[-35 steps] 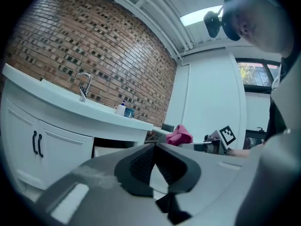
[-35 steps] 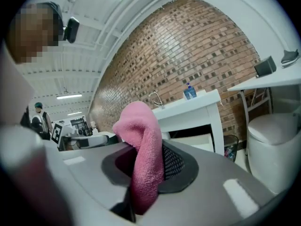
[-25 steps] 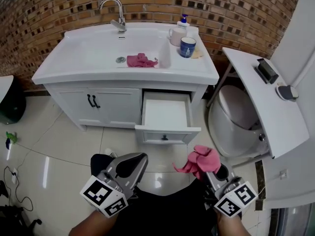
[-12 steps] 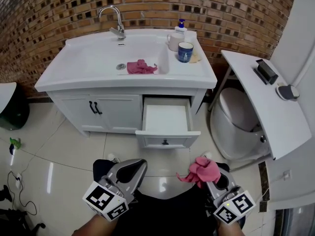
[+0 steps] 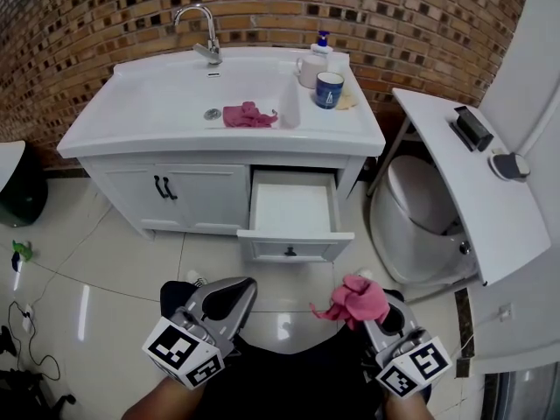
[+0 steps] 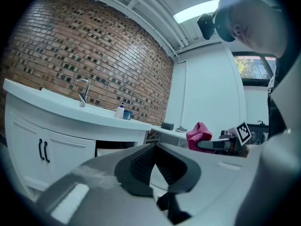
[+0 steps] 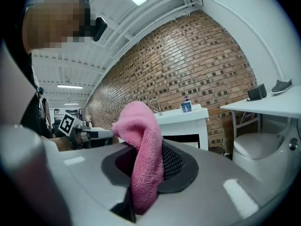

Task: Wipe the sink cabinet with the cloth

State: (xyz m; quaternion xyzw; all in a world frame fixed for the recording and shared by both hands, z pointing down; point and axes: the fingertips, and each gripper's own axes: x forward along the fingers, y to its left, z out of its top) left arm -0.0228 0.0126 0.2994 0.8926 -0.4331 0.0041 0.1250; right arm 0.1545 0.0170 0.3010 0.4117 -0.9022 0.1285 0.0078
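Observation:
The white sink cabinet (image 5: 192, 195) stands against the brick wall, and one drawer (image 5: 293, 210) is pulled open. A pink cloth (image 5: 248, 115) lies in the basin near the drain. Well short of the cabinet, low in the head view, my right gripper (image 5: 366, 311) is shut on a second pink cloth (image 5: 354, 297). In the right gripper view that cloth (image 7: 143, 159) hangs bunched between the jaws of the right gripper (image 7: 150, 150). My left gripper (image 5: 234, 287) is beside it, shut with nothing in it. In the left gripper view the left gripper (image 6: 156, 147) has its pads meeting at the tip.
A faucet (image 5: 206, 31), soap dispenser (image 5: 322, 42), white cup (image 5: 310, 68) and blue mug (image 5: 330, 89) sit on the counter. A toilet (image 5: 418, 221) and a slanted white shelf (image 5: 477, 195) with a black box (image 5: 473, 126) stand to the right. A dark bin (image 5: 19, 195) and cables (image 5: 22, 318) are at the left.
Both grippers stay low in front of the cabinet, drifting slightly downward. The right gripper keeps its hold on the pink cloth.

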